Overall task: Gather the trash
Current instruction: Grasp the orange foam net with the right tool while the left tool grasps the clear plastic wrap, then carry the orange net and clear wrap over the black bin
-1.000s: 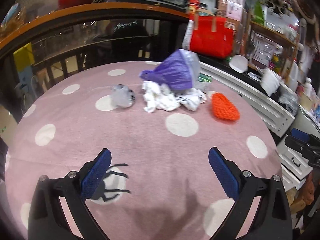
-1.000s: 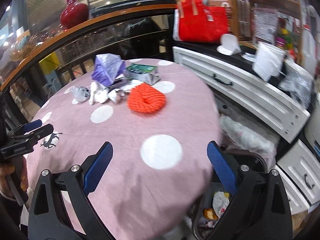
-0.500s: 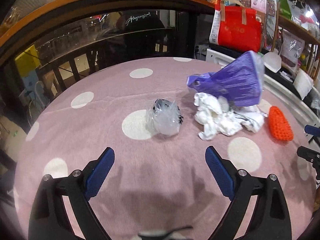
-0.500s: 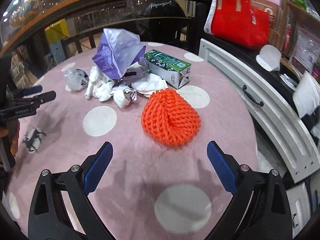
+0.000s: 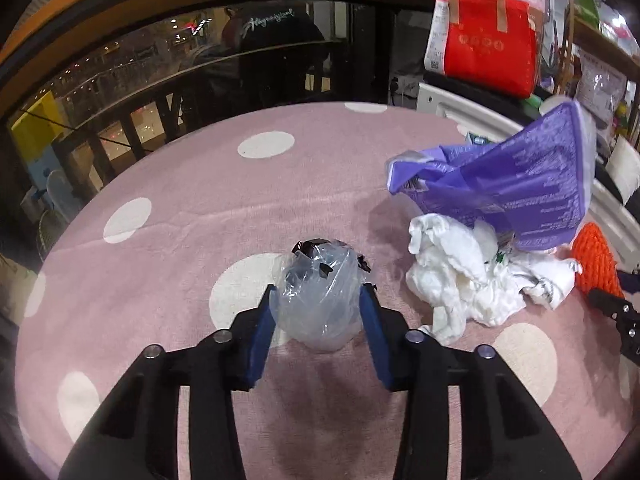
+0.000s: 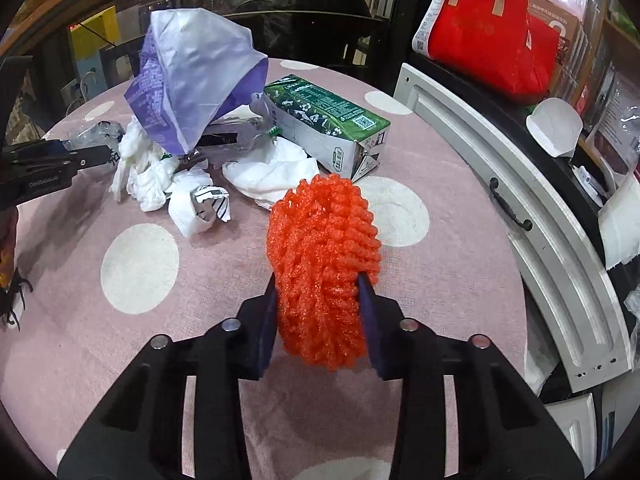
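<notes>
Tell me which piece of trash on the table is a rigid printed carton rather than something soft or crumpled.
The green carton, lying on its side behind the orange foam net. It keeps flat faces and square edges; the others are crumpled or soft.

On the bench (image 6: 440, 264): one clear plastic wad (image 5: 320, 300), one orange foam net (image 6: 324, 272), one purple bag (image 6: 192, 72), one green carton (image 6: 328, 120), several white tissues (image 6: 272, 176). At two o'clock, one red tote (image 6: 492, 32).

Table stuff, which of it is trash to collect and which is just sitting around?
Trash for the job:
clear plastic bag, in the left gripper
orange foam net, in the right gripper
purple bag
crumpled tissues
green carton

Just lying about:
red tote bag
white drawer unit
</notes>
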The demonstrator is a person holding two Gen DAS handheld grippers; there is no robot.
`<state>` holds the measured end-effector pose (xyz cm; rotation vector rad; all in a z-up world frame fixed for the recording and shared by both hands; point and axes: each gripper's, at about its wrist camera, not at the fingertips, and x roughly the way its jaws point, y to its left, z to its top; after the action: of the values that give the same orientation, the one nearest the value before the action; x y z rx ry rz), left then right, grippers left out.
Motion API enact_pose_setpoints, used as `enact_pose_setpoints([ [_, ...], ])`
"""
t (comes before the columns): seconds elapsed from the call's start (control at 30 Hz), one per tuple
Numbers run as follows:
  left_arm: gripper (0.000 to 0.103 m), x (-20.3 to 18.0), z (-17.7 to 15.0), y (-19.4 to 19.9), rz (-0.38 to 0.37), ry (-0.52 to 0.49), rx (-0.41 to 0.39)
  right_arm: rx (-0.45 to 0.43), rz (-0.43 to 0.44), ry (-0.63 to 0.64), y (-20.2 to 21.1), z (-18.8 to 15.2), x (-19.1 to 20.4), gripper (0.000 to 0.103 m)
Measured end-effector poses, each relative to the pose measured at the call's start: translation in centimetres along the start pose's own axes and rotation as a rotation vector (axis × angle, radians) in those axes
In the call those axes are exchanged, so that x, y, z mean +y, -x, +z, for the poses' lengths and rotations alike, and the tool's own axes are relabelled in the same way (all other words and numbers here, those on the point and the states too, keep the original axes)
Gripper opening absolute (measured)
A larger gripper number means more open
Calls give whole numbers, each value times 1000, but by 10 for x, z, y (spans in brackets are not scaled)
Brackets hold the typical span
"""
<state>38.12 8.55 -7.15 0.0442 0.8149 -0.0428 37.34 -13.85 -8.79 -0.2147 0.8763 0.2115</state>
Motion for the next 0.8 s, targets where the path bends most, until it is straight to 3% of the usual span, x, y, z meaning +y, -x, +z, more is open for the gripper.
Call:
enact_pose_setpoints([
  [0.03,32,1,-2,3,-1,6,-2,-9,2,-2,4,-1,0,35],
  [0.4,30,4,-26,71,2,40,-103,-91,60,-49,55,-25,-3,34],
  [0.8,30,-25,-71,134,-66,34,-170,-156,84,-104,118,-70,-12,34],
])
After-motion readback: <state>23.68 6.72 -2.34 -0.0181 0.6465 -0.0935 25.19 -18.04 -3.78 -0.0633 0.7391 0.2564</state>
